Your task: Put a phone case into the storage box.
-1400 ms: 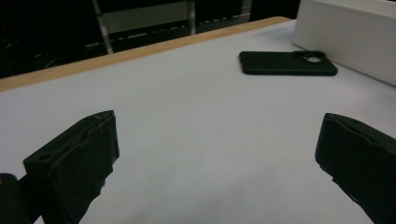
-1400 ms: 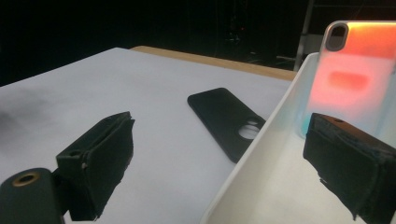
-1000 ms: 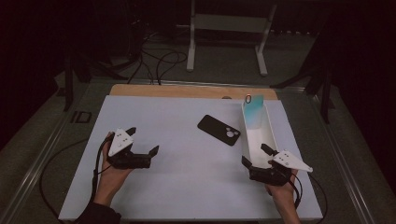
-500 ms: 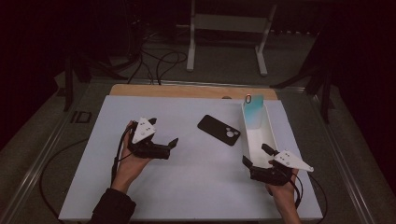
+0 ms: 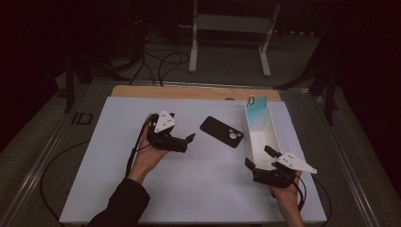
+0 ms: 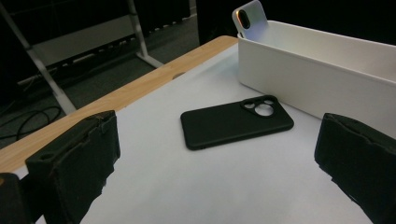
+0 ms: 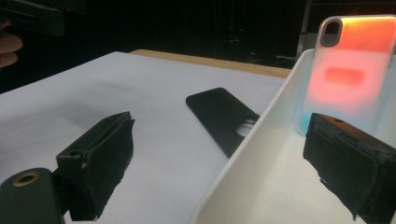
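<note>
A dim lab or recording studio: a white work surface (image 5: 198, 189) on a wooden-edged table (image 5: 189, 92), black cables (image 5: 161, 61) trailing over grey floor, a white metal stand (image 5: 231, 28) behind, dark curtains around

dim room | table lit from above | near tongs blurred

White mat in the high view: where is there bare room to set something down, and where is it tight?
The near strip of the white mat between the two forearms is bare, and so is the left part beyond the left claw. It is crowded on the right: the black phone case lies close beside the white bin, and the right claw straddles the bin's near wall.
</note>
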